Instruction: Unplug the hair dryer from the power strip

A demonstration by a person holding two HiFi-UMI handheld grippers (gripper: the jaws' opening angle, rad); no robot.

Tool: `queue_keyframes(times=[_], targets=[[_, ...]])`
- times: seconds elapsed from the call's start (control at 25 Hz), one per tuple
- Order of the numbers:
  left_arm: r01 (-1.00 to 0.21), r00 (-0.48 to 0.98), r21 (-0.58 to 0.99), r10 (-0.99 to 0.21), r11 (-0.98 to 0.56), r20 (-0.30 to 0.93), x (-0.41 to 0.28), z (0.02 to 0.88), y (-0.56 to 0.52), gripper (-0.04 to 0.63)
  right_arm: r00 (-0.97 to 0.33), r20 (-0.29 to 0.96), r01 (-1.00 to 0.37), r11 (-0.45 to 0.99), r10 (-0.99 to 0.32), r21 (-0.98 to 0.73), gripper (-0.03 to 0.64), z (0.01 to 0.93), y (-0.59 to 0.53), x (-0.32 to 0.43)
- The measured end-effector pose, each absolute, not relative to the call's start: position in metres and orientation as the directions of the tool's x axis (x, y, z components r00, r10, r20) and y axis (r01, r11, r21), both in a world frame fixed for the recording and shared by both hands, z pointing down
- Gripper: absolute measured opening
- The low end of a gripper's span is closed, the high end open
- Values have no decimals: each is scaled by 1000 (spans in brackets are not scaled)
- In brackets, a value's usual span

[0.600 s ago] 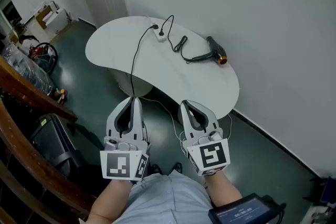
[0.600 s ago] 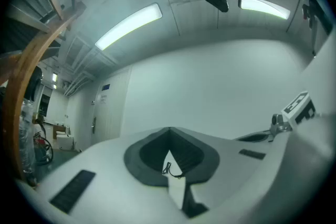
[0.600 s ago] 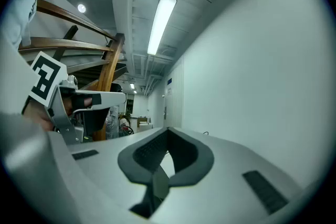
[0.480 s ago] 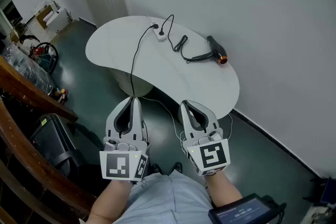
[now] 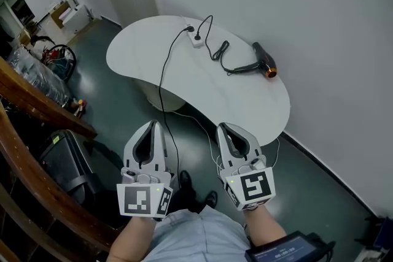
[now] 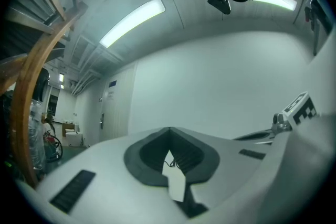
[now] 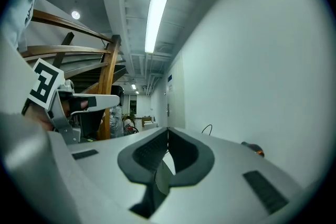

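Note:
A black hair dryer point(image 5: 263, 61) with an orange nozzle lies on the right part of a white curved table point(image 5: 245, 101), near the wall. Its coiled cord point(image 5: 220, 52) runs to a white power strip point(image 5: 196, 39) at the table's far edge, and its plug sits in the strip. My left gripper point(image 5: 153, 124) and right gripper point(image 5: 221, 127) are held side by side over the floor, short of the table's near edge. Both have their jaws together with nothing between them. In the right gripper view the hair dryer point(image 7: 253, 149) shows far off.
A second black cable point(image 5: 162, 80) runs from the power strip across the table and drops off its near edge. A wooden railing point(image 5: 37, 108) and a black case point(image 5: 61, 161) are on the left. A white wall point(image 5: 319, 27) stands right behind the table.
The head view has shifted, so the table sits a little lower and further right in it. Both grippers keep their pose and stay shut.

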State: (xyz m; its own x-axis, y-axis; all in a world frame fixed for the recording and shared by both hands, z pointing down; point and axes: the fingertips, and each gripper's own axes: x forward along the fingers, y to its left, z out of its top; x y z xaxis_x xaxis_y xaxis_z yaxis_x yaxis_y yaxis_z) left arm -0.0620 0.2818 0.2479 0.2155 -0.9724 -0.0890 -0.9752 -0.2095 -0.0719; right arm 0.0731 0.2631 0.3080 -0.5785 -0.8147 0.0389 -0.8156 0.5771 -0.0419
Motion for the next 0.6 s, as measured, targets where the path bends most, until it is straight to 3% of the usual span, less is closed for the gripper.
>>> queue_keyframes(times=[0.6], targets=[[-969,248,-37,-965,-245,-90,-112,260,154,-2,-525,73,-851,525,-848,-27,2,317,133,29]])
